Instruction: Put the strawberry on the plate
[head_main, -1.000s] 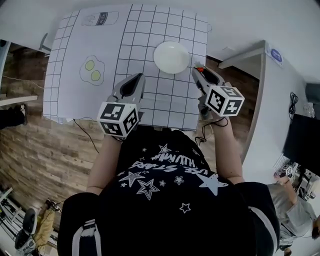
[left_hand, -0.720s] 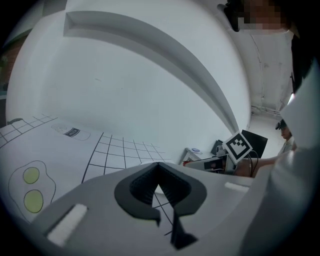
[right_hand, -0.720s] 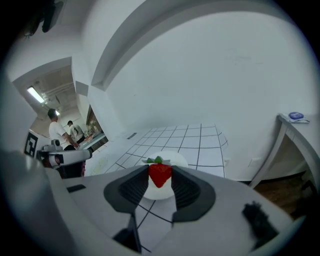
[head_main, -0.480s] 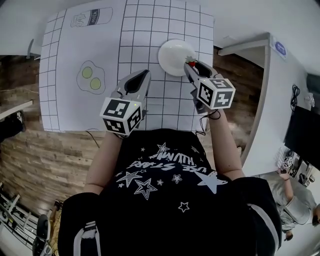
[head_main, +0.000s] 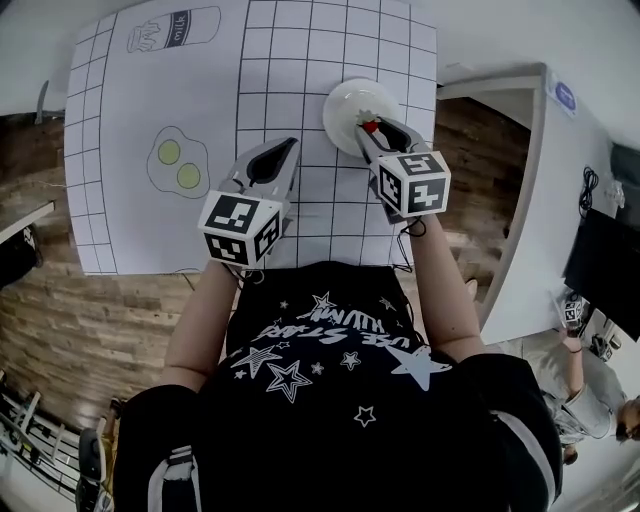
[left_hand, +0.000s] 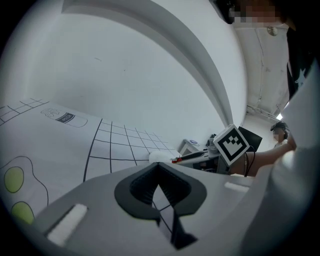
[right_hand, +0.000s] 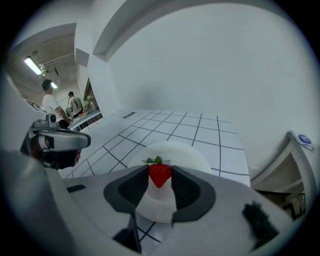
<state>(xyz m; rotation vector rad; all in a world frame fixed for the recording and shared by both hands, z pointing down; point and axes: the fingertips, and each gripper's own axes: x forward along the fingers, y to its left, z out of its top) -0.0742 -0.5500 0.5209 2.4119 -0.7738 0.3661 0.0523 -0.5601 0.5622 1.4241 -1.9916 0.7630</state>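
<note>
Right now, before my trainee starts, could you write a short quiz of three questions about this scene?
1. True or false: the left gripper holds the strawberry.
2. Choose one. The fingers of the right gripper are: A) wide open and empty; B) shut on the strawberry; C) shut on a spoon.
3. Fill the gap: in the head view, the fried-egg drawing is printed to the ___ of the plate.

Key
1. False: its fingers are together with nothing between them.
2. B.
3. Left.
</note>
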